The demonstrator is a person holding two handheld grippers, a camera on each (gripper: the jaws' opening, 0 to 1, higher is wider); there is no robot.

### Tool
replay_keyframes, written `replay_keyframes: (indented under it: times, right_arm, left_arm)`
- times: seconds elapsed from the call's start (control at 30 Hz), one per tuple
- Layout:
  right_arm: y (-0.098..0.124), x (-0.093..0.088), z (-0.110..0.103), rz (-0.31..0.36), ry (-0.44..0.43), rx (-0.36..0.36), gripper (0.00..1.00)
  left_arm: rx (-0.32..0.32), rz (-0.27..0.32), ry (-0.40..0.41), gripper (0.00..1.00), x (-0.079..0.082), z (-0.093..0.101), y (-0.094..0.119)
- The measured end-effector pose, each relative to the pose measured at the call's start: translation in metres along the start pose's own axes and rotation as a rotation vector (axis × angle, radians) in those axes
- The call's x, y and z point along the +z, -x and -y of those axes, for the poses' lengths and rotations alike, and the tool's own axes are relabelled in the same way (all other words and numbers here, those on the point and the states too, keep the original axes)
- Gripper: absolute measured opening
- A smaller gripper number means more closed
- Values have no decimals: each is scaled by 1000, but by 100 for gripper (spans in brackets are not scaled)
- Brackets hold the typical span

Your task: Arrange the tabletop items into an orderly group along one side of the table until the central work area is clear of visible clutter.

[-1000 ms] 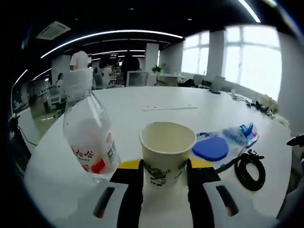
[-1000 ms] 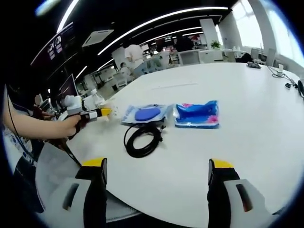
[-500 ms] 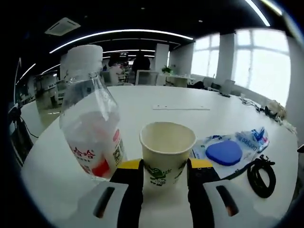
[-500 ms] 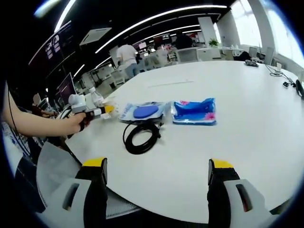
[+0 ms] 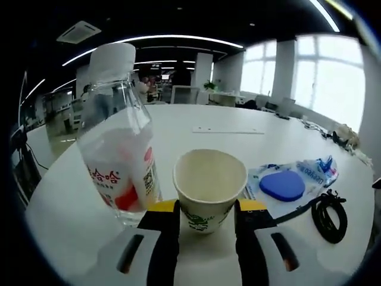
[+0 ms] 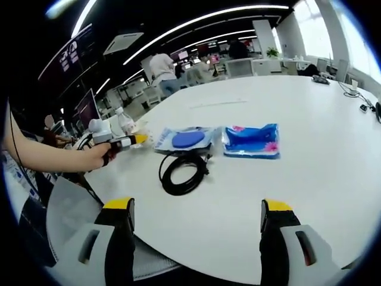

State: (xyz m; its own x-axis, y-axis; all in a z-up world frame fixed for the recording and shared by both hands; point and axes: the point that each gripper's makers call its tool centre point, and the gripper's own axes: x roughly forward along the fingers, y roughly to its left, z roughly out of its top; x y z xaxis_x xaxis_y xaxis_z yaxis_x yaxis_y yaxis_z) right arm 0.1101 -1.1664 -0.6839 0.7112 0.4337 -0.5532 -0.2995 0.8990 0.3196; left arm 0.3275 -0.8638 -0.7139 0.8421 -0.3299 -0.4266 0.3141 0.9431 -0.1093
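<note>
Left gripper view: left gripper [image 5: 206, 217] clamps paper cup [image 5: 209, 186], upright, mouth up, cream with green print, beside upright clear bottle [image 5: 118, 143] on white counter [image 5: 196, 122]. Right gripper view: right gripper [image 6: 196, 217] jaws wide apart, empty, above counter edge; black cable coil [image 6: 183, 173] touches blue pouch [image 6: 186, 140].

On surface [image 6: 333, 179]: 1 paper cup [image 5: 209, 186], 1 water bottle [image 5: 117, 143], 1 black cable coil [image 6: 183, 173], 2 blue packets – 1 w/ blue pad [image 6: 187, 139], 1 wipes pack [image 6: 253, 142].
</note>
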Motion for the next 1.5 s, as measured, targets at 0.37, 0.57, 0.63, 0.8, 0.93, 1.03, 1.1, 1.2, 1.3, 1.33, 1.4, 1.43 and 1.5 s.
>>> replay_keyframes:
  times: [0.37,0.57,0.63,0.8,0.93,1.03,1.1,1.2,1.3,1.33,1.4,1.43,1.5]
  right_arm:
    - [-3,-2,-3,3,-12,6,85]
    - [-3,-5,-3,5,-23,2,85]
    - [-2,-6,-5,7,-24,4,85]
    - [-2,-5,-5,18,-34,2,85]
    - [0,-5,-1,20,-35,-5,85]
    - [0,-5,0,24,-40,-9,85]
    - [0,-5,0,25,-41,-8,85]
    - [-1,-6,-2,24,-42,-6,85]
    - [-2,-8,-3,18,-42,-4,85]
    - [-2,-8,-3,18,-42,-2,85]
    - [-3,-8,-3,19,-44,1,85]
    - [-3,-8,-4,19,-44,1,85]
    - [-5,-7,-4,20,-44,5,85]
  left_arm:
    - [18,-52,-48,33,-1,1,0]
    - [27,-82,-45,33,-2,0,-6]
    - [27,-91,-45,33,-1,2,-8]
    - [37,-103,-37,33,-2,3,-11]
    - [37,-108,-35,33,-2,3,-12]
    - [34,-121,-21,35,-4,2,-12]
    - [31,-121,-14,35,-5,1,-13]
    - [32,-176,-17,32,-15,0,-12]
    - [12,-161,1,32,-16,2,-10]
    - [12,-159,5,34,-16,2,-10]
    - [14,-147,6,40,-15,1,-10]
    - [13,-147,14,43,-15,1,-10]
    - [6,-149,31,48,-16,1,-10]
